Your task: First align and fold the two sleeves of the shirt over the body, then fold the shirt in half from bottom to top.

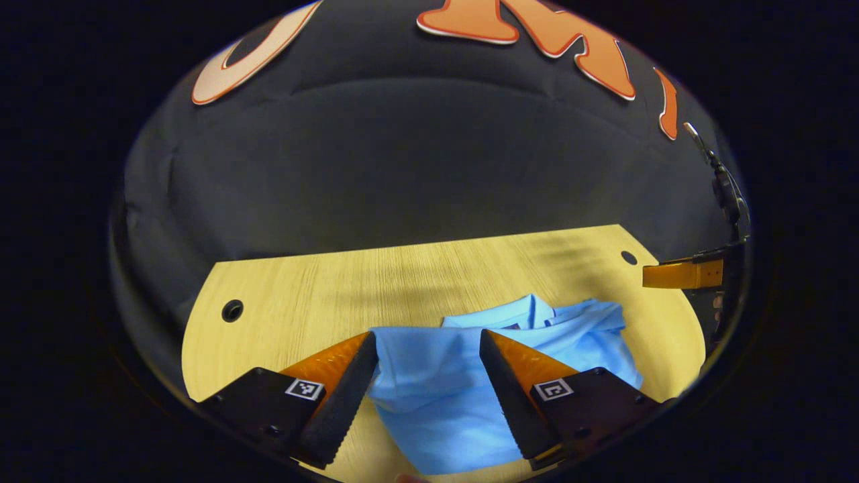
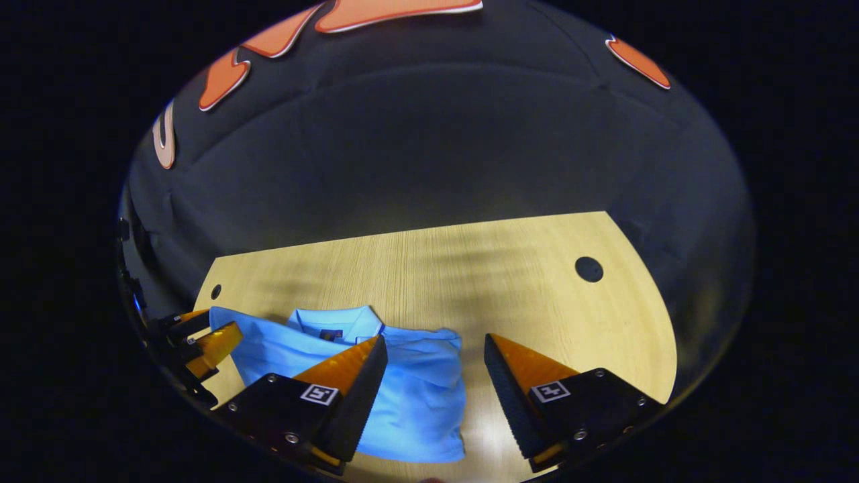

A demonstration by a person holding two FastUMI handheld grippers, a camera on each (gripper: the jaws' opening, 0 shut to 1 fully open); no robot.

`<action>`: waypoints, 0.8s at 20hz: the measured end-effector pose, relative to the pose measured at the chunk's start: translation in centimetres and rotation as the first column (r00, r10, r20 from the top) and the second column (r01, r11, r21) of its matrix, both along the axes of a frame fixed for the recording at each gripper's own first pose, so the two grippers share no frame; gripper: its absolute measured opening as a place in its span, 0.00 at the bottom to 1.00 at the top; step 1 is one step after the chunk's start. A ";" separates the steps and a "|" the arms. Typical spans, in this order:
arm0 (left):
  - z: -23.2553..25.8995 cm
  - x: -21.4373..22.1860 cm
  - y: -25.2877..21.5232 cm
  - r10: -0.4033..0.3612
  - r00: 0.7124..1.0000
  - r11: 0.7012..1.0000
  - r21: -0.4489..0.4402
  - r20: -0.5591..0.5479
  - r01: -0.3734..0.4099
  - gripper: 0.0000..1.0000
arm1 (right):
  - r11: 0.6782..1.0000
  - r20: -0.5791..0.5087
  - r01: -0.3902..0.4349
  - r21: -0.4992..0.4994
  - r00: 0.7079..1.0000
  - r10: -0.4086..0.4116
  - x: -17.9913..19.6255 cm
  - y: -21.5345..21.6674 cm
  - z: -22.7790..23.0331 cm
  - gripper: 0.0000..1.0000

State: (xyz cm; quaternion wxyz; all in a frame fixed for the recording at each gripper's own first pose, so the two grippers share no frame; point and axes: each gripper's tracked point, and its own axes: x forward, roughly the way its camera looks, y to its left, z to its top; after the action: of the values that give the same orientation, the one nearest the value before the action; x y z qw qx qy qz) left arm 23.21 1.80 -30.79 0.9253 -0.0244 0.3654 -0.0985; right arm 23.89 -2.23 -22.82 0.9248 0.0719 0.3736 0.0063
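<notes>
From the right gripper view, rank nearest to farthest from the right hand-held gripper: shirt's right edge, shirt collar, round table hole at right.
1. Shirt's right edge, just inside the right hand-held gripper.
2. Shirt collar, ahead and left.
3. Table hole, far right, near the table's back edge.

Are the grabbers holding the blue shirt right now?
No. The left gripper and right gripper hang open above the shirt, gripping nothing.

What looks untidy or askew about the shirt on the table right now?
The blue shirt lies rumpled on the wooden table: its collar sits off to one side and the folded edges are uneven, not square. Both tongs are open above it. Nothing spilled or damaged.
</notes>
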 end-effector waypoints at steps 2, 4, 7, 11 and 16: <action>2.3 -0.6 0.7 0.015 0.998 1.000 0.003 0.054 -0.016 0.98 | 0.999 0.060 -0.007 -0.037 0.998 0.009 -1.0 -0.6 2.2 0.94; 5.5 -1.6 1.9 0.026 0.994 1.000 0.012 0.111 -0.027 0.98 | 0.997 0.114 -0.019 -0.075 0.993 0.027 -2.5 -0.8 4.4 0.95; 9.6 -3.2 2.8 0.035 0.980 0.997 0.056 0.195 -0.047 0.99 | 0.989 0.181 -0.038 -0.145 0.981 0.065 -5.0 -1.4 7.3 0.96; 14.6 -6.4 3.4 0.056 0.953 0.996 0.055 0.297 -0.076 0.98 | 0.977 0.290 -0.057 -0.206 0.950 0.117 -8.4 -1.2 11.2 0.96; 18.6 -11.9 4.5 0.097 0.904 0.992 0.028 0.417 -0.119 0.99 | 0.965 0.375 -0.085 -0.249 0.910 0.177 -12.7 -0.4 12.9 0.99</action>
State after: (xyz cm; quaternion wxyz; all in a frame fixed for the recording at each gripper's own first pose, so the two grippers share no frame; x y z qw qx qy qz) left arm 11.32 6.32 -12.15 0.9861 0.0014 0.1611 -0.0403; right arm 11.18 -2.64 -9.95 0.9805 -0.0622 0.1819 0.0405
